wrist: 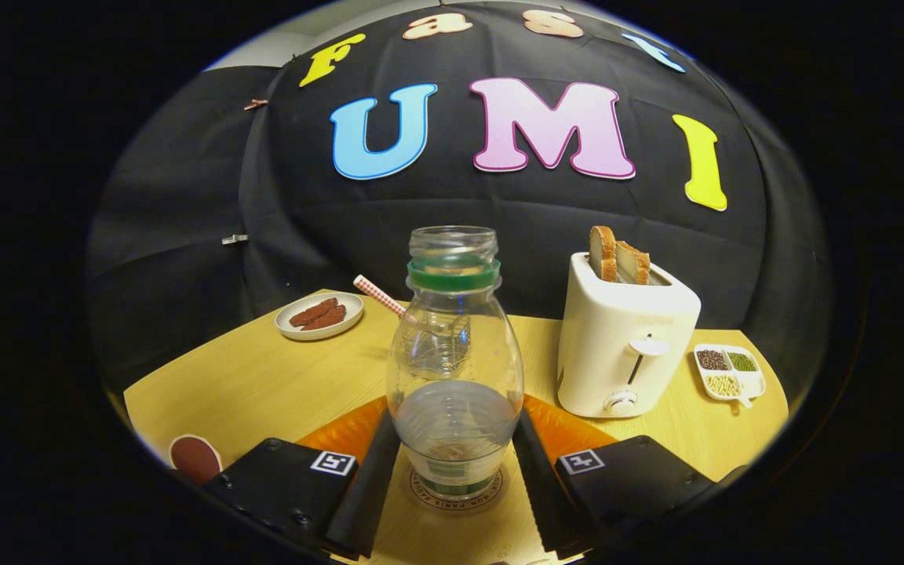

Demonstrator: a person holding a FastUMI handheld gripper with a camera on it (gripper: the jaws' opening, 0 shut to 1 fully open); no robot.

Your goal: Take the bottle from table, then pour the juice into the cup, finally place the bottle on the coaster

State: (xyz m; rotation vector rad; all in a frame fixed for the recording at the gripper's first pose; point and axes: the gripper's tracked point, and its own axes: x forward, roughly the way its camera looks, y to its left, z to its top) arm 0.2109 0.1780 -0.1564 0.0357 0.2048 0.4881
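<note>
A clear plastic bottle (454, 369) with a green neck ring and no cap stands upright between my fingers. A little pale liquid fills its lower part. Its base rests on a round printed coaster (421, 488) on the wooden table (264, 384). My gripper (456, 420) is shut on the bottle, with one finger pressed against each side of its lower body. Right behind the bottle stands a glass cup, seen mostly through the plastic, with a red-and-white checked straw (377, 295) leaning out to the left.
A white toaster (625, 345) holding two bread slices stands beyond the right finger, with a divided dish of grains (728, 373) further right. A plate of brown pieces (318, 315) sits at the back left. An orange mat (570, 428) lies behind the fingers. A dark red disc (195, 457) lies near the left table edge.
</note>
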